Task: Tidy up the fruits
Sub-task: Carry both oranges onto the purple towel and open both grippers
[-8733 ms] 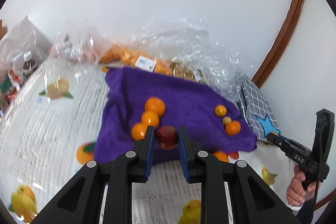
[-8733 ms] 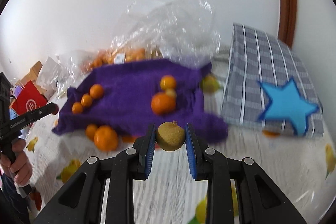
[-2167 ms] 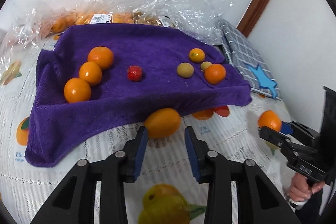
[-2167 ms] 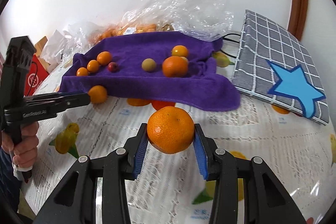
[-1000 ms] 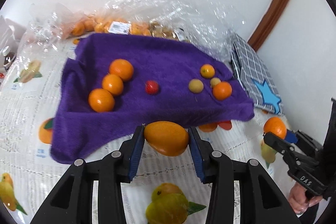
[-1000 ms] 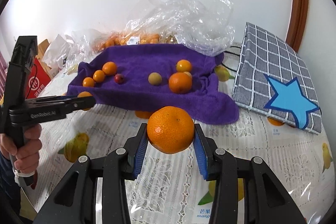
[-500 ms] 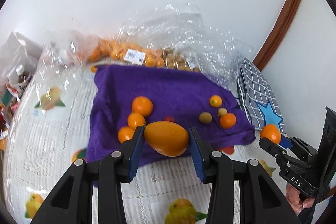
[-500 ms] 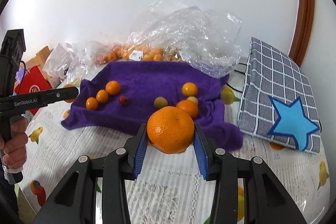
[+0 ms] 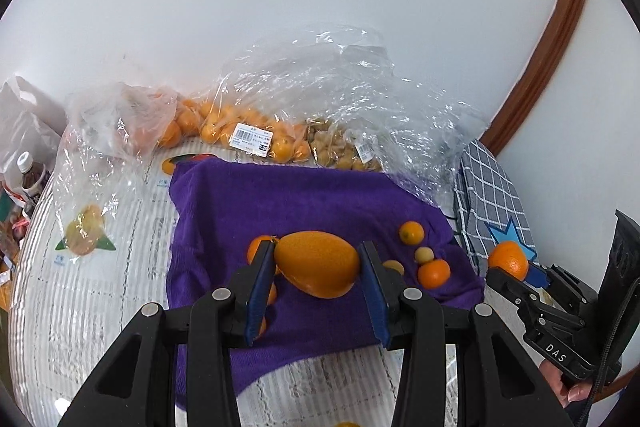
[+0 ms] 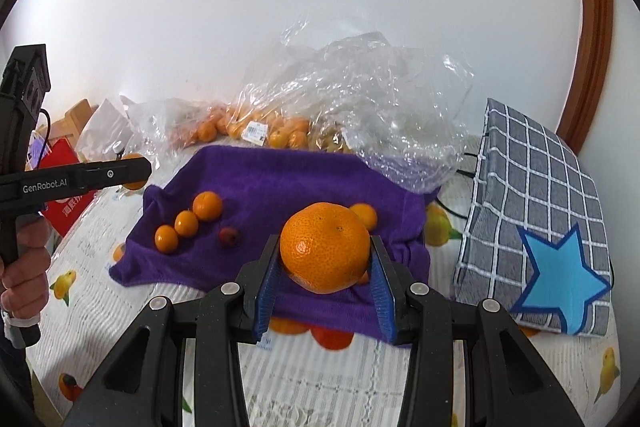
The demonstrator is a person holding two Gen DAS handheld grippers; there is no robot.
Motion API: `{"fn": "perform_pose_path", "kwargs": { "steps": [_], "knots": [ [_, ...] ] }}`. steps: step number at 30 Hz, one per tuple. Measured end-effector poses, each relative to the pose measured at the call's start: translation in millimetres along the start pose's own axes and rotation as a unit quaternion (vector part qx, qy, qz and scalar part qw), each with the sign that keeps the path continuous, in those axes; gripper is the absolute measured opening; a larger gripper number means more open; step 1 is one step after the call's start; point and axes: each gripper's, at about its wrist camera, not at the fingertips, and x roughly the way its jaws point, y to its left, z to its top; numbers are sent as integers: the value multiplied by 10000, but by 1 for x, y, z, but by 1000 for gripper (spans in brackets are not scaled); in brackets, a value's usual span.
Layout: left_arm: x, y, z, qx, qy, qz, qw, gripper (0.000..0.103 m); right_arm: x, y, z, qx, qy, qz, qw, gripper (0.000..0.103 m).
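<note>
Two grippers are each closed on a fruit above the purple towel. The left gripper clamps an oval orange fruit between its blue-lined jaws, the fruit lying crosswise and tilted, its narrower end toward the left jaw. The right gripper squeezes a round mandarin in its jaws; in the left wrist view that same mandarin shows at the tip of the right gripper, off the towel's right edge and in front of the checked bag with the blue star.

On the towel, three small oranges sit in a diagonal row on its left part, each touching or just beside the next. A small dark red fruit lies just right of that row. On the right part, an orange, a smaller orange and a pale yellowish fruit are grouped close together; another pale fruit seems to sit behind the left gripper's right jaw, though it is mostly hidden.

Behind the towel, against the wall, clear plastic bags hold more oranges and small tan fruits, with white price labels showing. All of this rests on a table covered with a white fruit-printed cloth.
</note>
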Motion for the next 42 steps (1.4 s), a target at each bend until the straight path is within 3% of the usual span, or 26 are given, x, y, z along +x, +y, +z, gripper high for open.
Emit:
{"fn": "perform_pose_path", "kwargs": {
  "steps": [20,33,42],
  "knots": [
    [71,41,40,-288,225,128,9992,40,80,-8,36,20,280,83,9996,42],
    [130,38,38,-154,859,373,9955,40,148,5,36,-35,869,230,9959,42],
    [146,42,34,-136,1146,565,9917,40,164,14,33,-171,1056,166,9941,42]
  ]
}}
